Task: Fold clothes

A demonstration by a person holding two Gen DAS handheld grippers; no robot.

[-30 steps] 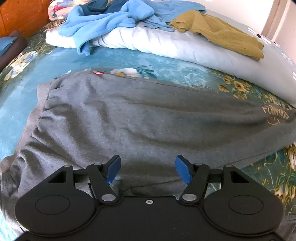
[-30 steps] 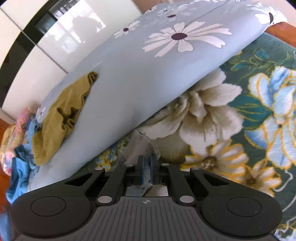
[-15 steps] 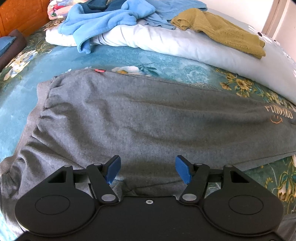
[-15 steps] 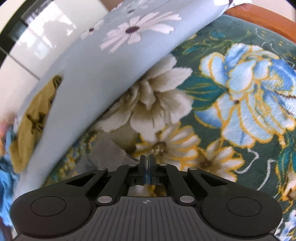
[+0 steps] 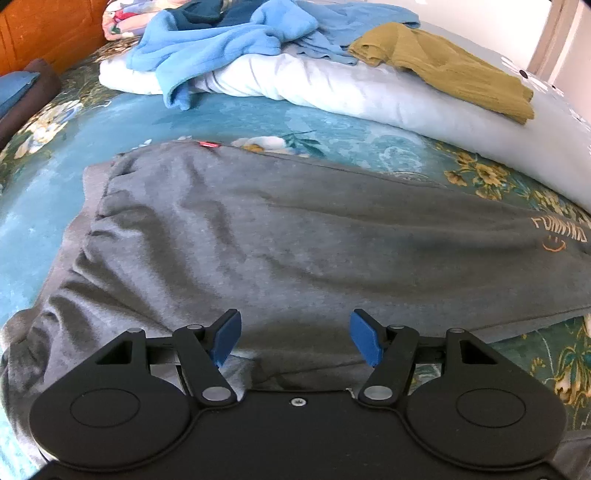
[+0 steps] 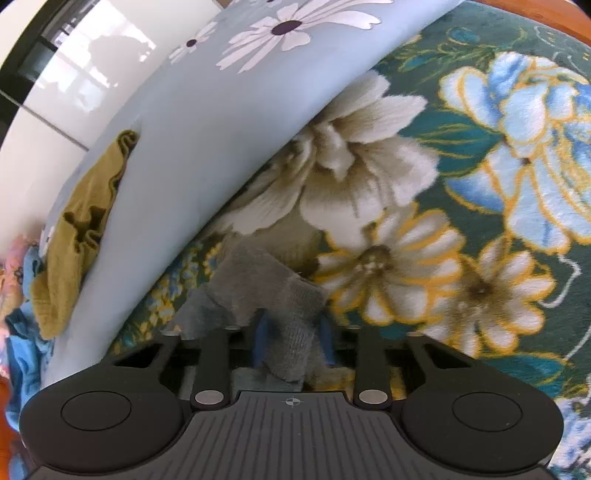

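Grey trousers (image 5: 295, 236) outspread in left view; cuff (image 6: 291, 328) only, right.

Bright daylight falls on a bed covered by a teal plush blanket with large cream and blue flowers (image 6: 406, 184). Behind it lies a pale blue daisy-print duvet (image 6: 207, 122), an orange-brown wooden headboard (image 5: 48, 29), and what may be glossy white wardrobe doors (image 6: 74, 85)

floral bed cover (image 5: 351, 147), grey trousers (image 5: 295, 236) spread flat, pale quilt (image 5: 369, 96) behind
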